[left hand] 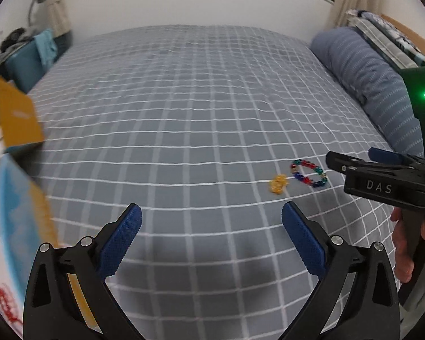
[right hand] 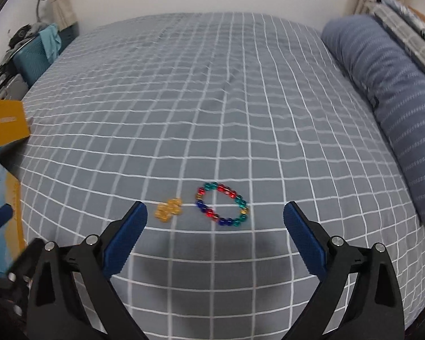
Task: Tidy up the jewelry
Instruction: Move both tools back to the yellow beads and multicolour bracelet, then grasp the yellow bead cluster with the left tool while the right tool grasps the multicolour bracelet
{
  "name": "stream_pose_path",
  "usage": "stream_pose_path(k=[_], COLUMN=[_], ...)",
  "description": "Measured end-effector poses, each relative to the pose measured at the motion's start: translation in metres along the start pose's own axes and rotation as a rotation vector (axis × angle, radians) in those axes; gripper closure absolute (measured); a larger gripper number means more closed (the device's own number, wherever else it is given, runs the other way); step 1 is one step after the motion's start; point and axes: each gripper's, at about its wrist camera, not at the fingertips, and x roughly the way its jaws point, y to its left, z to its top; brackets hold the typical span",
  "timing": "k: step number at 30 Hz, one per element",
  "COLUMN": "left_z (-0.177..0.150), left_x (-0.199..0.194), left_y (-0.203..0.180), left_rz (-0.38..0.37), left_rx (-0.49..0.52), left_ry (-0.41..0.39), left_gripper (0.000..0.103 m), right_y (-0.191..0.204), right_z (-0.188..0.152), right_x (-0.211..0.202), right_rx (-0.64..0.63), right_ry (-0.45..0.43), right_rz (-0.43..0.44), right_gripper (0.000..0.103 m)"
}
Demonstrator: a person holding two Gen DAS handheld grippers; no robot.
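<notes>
A bracelet of red, blue and teal beads (right hand: 223,204) lies as a ring on the grey checked bedsheet; it also shows in the left wrist view (left hand: 308,172). A small bunched yellow bead piece (right hand: 169,209) lies just left of it, also in the left wrist view (left hand: 278,184). My right gripper (right hand: 214,215) is open and empty, just short of the bracelet. My left gripper (left hand: 211,221) is open and empty, to the left of both pieces. The right gripper shows at the right edge of the left wrist view (left hand: 354,160).
A yellow and light blue open box (left hand: 19,170) sits at the bed's left edge, also in the right wrist view (right hand: 2,153). A blue striped pillow (right hand: 388,96) lies along the right side. The grey checked sheet (right hand: 212,99) stretches to the far wall.
</notes>
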Motion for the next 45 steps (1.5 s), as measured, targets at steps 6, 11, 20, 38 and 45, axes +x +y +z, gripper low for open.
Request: stream_pose_path(k=[6, 11, 20, 38, 45], left_z=[0.008, 0.016, 0.018, 0.017, 0.019], left_x=[0.043, 0.075, 0.118, 0.137, 0.132], left_y=[-0.038, -0.053, -0.060, -0.057, -0.049], left_rz=[-0.026, -0.019, 0.006, 0.026, 0.023], left_rx=[0.077, 0.113, 0.130, 0.152, 0.123], left_ry=[0.021, 0.027, 0.094, 0.139, 0.147], left_gripper=[0.006, 0.006, 0.007, 0.085, 0.085], right_y=[-0.027, -0.045, -0.047, -0.048, -0.051], right_z=[0.002, 0.007, 0.009, 0.008, 0.006], right_x=[0.030, 0.051, 0.088, 0.108, 0.096], right_rx=[0.036, 0.072, 0.088, 0.102, 0.109], right_ry=[0.062, 0.103, 0.185, 0.237, 0.217], right_rz=[-0.009, 0.001, 0.022, 0.051, 0.052], right_gripper=[0.020, 0.025, 0.042, 0.093, 0.094])
